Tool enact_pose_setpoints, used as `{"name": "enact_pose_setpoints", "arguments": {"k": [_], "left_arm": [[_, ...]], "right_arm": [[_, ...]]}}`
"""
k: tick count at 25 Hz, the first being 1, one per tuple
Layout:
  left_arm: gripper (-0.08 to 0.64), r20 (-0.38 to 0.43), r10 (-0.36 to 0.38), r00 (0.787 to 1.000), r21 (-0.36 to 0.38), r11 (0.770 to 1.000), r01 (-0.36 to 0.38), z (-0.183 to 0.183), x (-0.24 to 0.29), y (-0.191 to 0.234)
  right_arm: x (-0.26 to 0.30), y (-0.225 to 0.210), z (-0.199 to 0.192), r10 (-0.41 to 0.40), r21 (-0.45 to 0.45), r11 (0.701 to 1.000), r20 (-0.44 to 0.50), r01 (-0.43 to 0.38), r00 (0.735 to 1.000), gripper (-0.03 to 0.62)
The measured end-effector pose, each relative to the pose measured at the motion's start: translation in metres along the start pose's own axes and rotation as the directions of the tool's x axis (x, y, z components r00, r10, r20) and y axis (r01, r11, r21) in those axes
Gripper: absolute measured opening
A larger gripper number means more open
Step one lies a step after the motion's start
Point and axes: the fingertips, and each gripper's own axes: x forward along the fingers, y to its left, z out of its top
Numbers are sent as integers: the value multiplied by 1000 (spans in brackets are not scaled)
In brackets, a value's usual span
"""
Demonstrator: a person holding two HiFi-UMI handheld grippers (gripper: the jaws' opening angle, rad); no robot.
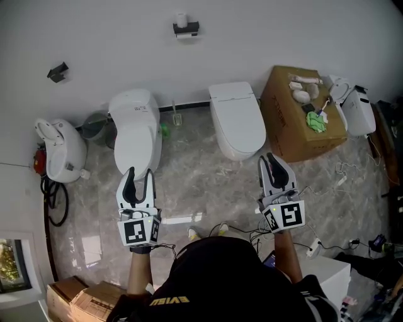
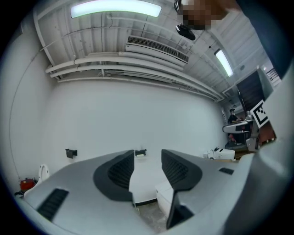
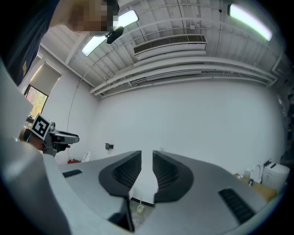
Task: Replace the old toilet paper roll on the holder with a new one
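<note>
Nearest, at the bottom of the head view, two brown cartons [image 1: 75,300] sit on the floor at the near left. Their tops look closed, so their contents cannot be told.

The left claw [image 1: 140,173] is held above the marble floor [image 1: 195,182] in front of the left toilet [image 1: 135,126]. Its jaws stand well apart with nothing between them. In its own view the left claw [image 2: 147,158] frames bare wall, with the small paper holder [image 2: 140,152] just over the gap.

The right claw [image 1: 271,160] is held at the right, near the front of the right toilet [image 1: 236,116]. The right gripper view shows the right claw [image 3: 147,158] with only a narrow slit between its pads, and nothing is gripped.

Farther off, a grey bin [image 1: 94,126] stands between the left toilet and a white fixture [image 1: 60,151] at the far left. Its inside cannot be made out.

At the far right stands a large cardboard box [image 1: 283,122]. On its top lie some white pieces [image 1: 301,95], a green cloth [image 1: 317,122] and a small dark item.

Farthest, on the white wall [image 1: 252,38], the paper holder [image 1: 186,29] carries the toilet paper roll [image 1: 181,19] standing upright on it. It is well apart from both claws. A black bracket [image 1: 58,72] is fixed on the wall to its left.
</note>
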Motion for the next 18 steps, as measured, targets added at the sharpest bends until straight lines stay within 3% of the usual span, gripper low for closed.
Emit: {"name": "enact_pose_setpoints", "arguments": {"k": [4,9,18], "left_arm": [[269,-1,-39,999,-7,999,39,-3,-2,1],[322,20,-60,998,-4,998,60,-2,-11,8],[322,52,-64,997,-39,997,66,2,-33,35]], "right_arm": [[3,3,-1,-6,60,998,-5,7,1000,110],[9,16,-4,-15,115,993,-19,17,1000,225],[13,54,-2,-7,100,995,-33,11,999,229]]}}
